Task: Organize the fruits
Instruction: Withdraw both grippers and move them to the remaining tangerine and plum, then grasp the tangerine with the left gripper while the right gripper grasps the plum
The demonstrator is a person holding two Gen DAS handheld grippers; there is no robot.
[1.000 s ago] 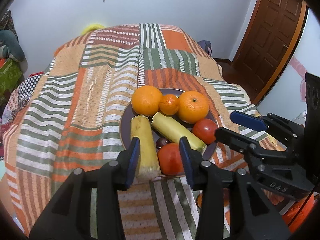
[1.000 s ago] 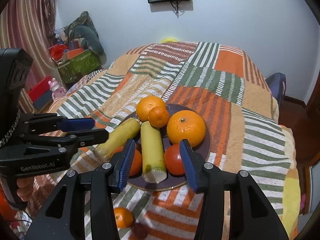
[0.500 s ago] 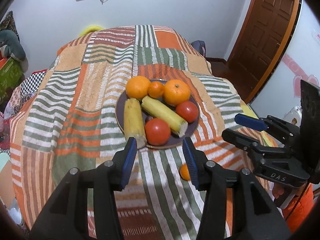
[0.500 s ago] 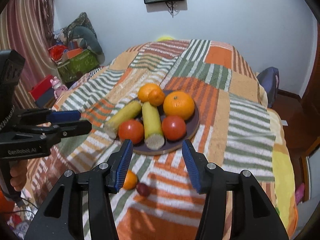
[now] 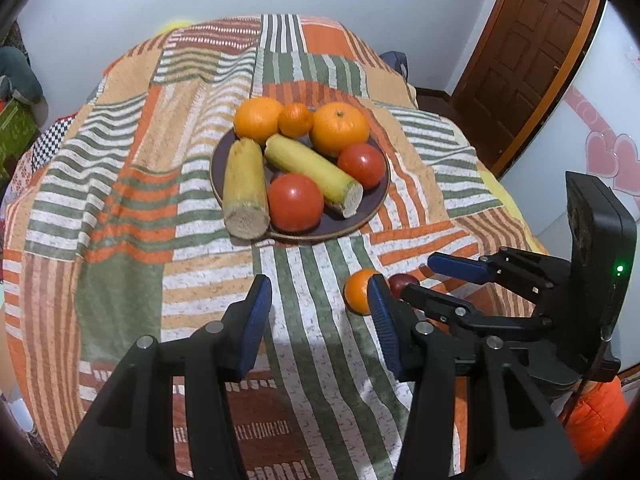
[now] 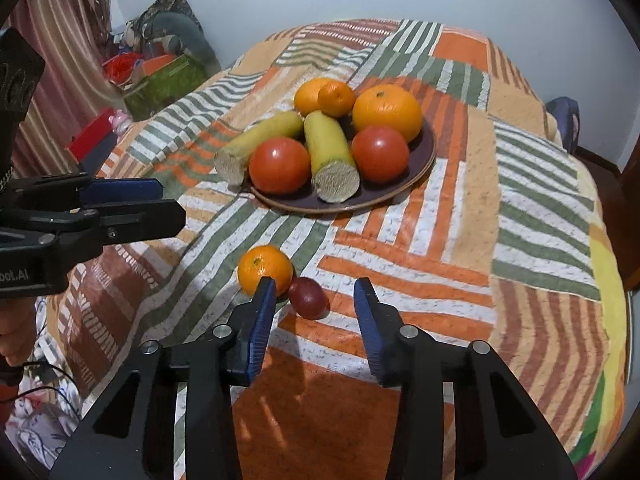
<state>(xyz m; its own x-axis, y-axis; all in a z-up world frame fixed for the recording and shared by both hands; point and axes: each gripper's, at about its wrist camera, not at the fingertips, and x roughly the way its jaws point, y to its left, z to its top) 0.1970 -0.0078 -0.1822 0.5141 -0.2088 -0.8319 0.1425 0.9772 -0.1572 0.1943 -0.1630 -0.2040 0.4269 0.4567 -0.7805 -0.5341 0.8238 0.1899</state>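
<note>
A dark plate (image 5: 376, 204) (image 6: 420, 164) on the striped bedspread holds oranges (image 5: 340, 128), two corn cobs (image 5: 245, 188) and two tomatoes (image 5: 295, 202) (image 6: 279, 165). A loose small orange (image 6: 265, 269) (image 5: 358, 290) and a dark red plum (image 6: 307, 297) (image 5: 403, 281) lie on the spread in front of the plate, touching. My right gripper (image 6: 315, 288) is open, just above and behind the plum. My left gripper (image 5: 318, 286) is open and empty, left of the loose orange. Each gripper shows in the other's view.
The striped bedspread (image 5: 120, 200) covers the whole bed. A brown door (image 5: 532, 52) stands at the right. Boxes and soft toys (image 6: 160, 72) sit on the floor to the left of the bed.
Both grippers have drawn back from the plate toward the near edge of the bed. The loose orange and plum have come into view close to the fingers. Both stay open.
</note>
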